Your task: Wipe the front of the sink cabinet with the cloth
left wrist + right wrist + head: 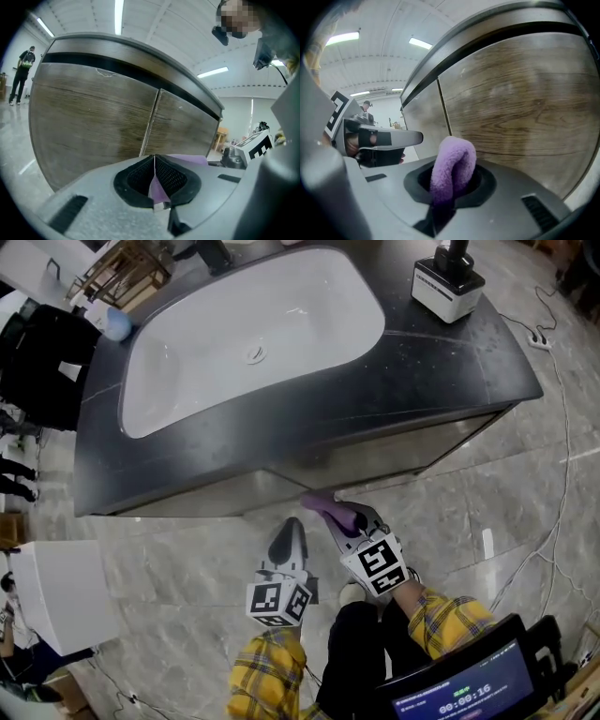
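The right gripper clenches the purple cloth at the frame's centre, just beside the sink cabinet front. From above the black countertop hides most of that front. The left gripper, lower centre, is closed on nothing.

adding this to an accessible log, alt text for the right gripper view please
The right gripper has its jaws shut on a folded purple cloth, facing the wood-grain cabinet front. The left gripper shows at the left.

White box on grey marbled floor, timer screen nearby.
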